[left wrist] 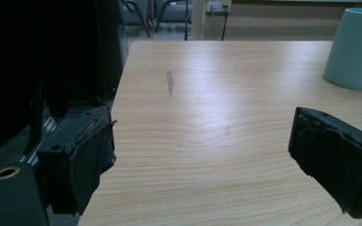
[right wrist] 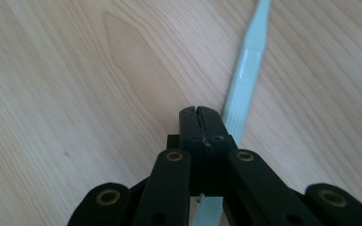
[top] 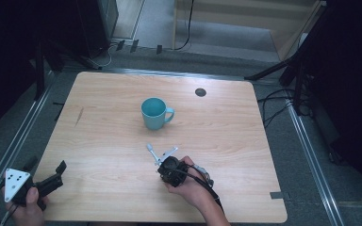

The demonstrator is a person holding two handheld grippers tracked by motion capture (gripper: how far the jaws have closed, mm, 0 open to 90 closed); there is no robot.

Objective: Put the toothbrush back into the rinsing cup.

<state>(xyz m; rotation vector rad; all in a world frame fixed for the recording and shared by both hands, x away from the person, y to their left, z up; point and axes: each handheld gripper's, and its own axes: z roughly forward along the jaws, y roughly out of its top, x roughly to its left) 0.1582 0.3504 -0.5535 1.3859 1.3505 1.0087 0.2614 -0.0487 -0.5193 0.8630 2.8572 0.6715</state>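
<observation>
Right gripper view: right gripper jaws closed, empty; pale strip beside, lower end hidden. Left gripper jaws wide, empty.

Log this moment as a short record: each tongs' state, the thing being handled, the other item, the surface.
left tongs: open, nothing between them, near the table's left front corner
right tongs: shut, low over the table
handled thing: pale plastic spoon beside the right tongs; whether it is gripped is unclear
other item: teal mug, upright, mid-table
surface: wooden table
</observation>
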